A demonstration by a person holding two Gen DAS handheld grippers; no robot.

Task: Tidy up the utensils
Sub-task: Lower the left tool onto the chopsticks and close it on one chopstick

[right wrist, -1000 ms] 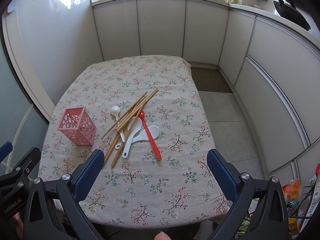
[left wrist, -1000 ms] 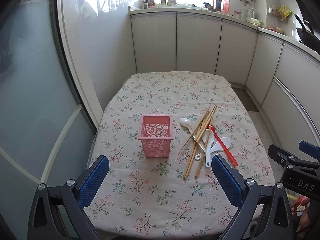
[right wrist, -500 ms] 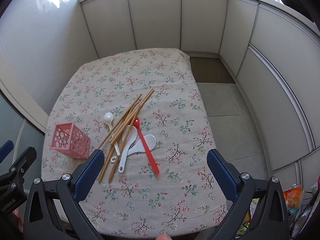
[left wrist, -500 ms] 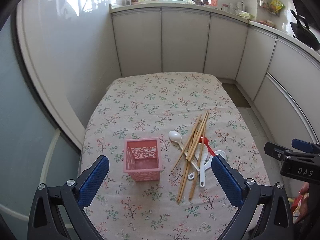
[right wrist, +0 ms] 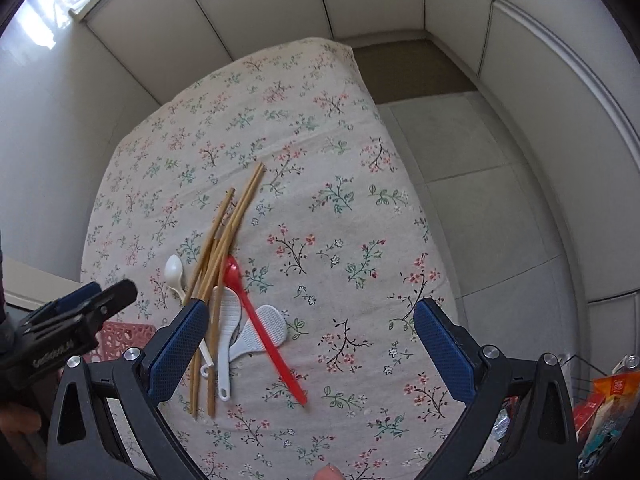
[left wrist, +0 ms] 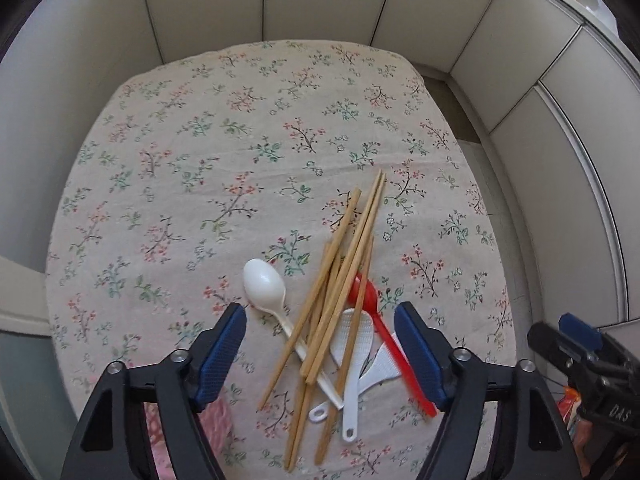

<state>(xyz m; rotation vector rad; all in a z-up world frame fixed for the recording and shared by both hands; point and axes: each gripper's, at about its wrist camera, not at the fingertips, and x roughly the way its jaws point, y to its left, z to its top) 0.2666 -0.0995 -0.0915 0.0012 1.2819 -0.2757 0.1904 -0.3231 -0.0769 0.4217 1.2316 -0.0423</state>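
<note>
A pile of wooden chopsticks [left wrist: 340,280] lies across a white spoon [left wrist: 264,286], a red spoon [left wrist: 366,292] and two white rice paddles [left wrist: 354,336] on the floral tablecloth [left wrist: 200,160]. My left gripper [left wrist: 320,348] hovers over the pile pointing steeply down, its jaws closing with the utensils below and between them and the pads touching nothing. The pink mesh basket [left wrist: 216,412] shows behind its left finger. My right gripper [right wrist: 310,344] is open above the red spoon [right wrist: 256,320] and the paddles [right wrist: 268,324], with the chopsticks [right wrist: 224,236] at its left finger.
White cabinet fronts [left wrist: 320,0] curve around the table's far and right sides. Tiled floor [right wrist: 460,160] lies to the right of the table's edge. Bright packets [right wrist: 608,400] sit low at the right. The basket [right wrist: 120,336] is beside the left gripper's body.
Both grippers have moved forward and tipped down over the utensil pile, which now looks much larger. The left jaws have narrowed. The basket has slid to the lower left of the left view.
</note>
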